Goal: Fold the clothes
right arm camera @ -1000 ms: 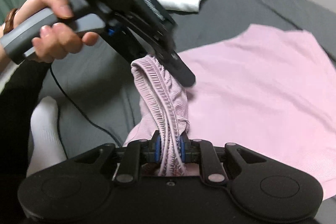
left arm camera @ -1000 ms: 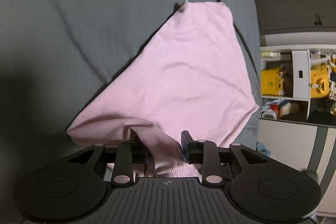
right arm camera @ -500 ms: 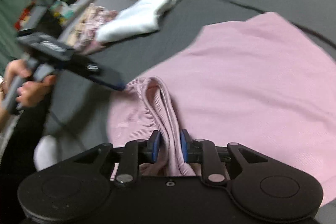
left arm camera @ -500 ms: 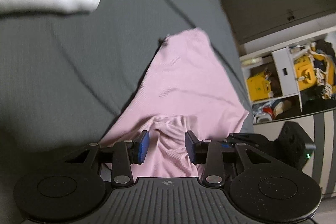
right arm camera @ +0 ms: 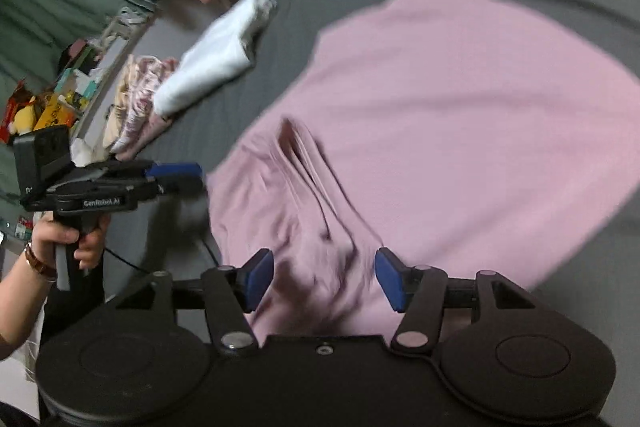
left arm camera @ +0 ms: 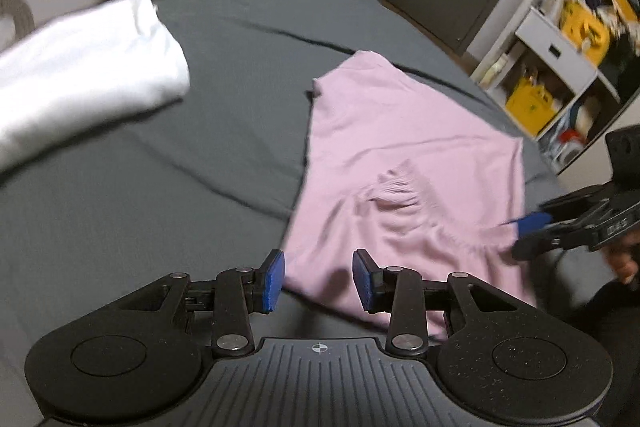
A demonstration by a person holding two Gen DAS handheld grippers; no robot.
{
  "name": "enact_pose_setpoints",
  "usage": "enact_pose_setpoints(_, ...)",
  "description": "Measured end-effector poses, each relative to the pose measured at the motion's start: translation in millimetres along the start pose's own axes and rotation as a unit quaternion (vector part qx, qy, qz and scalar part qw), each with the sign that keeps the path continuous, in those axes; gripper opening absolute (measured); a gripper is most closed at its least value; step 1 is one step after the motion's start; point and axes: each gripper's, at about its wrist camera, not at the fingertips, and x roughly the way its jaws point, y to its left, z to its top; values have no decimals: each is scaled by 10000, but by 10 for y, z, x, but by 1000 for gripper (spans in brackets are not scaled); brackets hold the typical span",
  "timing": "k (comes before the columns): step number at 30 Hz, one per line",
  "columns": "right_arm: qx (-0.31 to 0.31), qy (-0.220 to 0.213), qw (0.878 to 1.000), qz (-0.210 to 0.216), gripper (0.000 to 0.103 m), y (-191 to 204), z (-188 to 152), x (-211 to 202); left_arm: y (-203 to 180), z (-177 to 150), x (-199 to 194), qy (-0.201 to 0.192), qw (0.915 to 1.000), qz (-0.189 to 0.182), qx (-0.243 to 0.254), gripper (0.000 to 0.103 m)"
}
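Left tongs (left arm camera: 318,281) wide, empty | right tongs (right arm camera: 324,281) wide, empty | pink garment (left arm camera: 400,163) flat on grey bed (left arm camera: 224,75), collar bunched | folded white cloth (left arm camera: 80,75) apart | shelf unit (left arm camera: 560,39) cubbies: yellow items.

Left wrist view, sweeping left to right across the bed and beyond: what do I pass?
White folded cloth → pink garment → right gripper → shelf unit.
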Motion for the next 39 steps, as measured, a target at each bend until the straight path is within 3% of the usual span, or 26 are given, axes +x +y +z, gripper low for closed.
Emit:
enact_pose_setpoints(3,369,28,9991,196,50,-103,-55,86,83,-27,21,-65,9996,-266,79,37)
enact_pose_setpoints(5,675,-30,9969,410,23,-186,-52,142,135,-44,32,-114,9989,-429,133,37)
enact_pose_setpoints(8,714,-408,9964,228,12,-194,-29,56,139,-47,2,-300,9985,-350,280,37)
enact_pose_setpoints(10,699,-689,9951,-69,12,-178,-3,-45,146,-44,-14,-302,9971,-473,515,37)
enact_pose_setpoints(12,658,-658,9951,-320,12,-171,18,-47,134,-46,-33,-281,9943,-626,818,37)
enact_pose_setpoints(16,480,-529,9920,-1038,34,2,5,5,11,-79,-64,-165,9817,-717,1755,37)
enact_pose_setpoints(20,-265,-523,9854,-1597,38,489,-117,-151,-113,-130,-55,-77,9638,-477,2623,37)
enact_pose_setpoints(23,-651,-91,9851,-1588,38,888,-329,-99,-183,-183,-58,-127,9501,-392,3093,37)
enact_pose_setpoints(26,-784,342,9806,-1763,38,1052,-511,99,-259,-252,-54,-232,9326,-145,3599,37)
enact_pose_setpoints(30,-966,489,9714,-2112,37,1145,-648,309,-348,-355,-34,-164,9092,131,4157,37)
enact_pose_setpoints(34,-1121,614,9610,-2452,35,1187,-712,453,-370,-400,-40,-146,9045,154,4259,37)
enact_pose_setpoints(36,-1050,442,9642,-2395,30,1182,-696,473,-383,-407,-26,-156,9036,132,4280,37)
enact_pose_setpoints(39,-834,248,9668,-2403,14,1106,-676,465,-416,-395,20,-149,9055,145,4239,36)
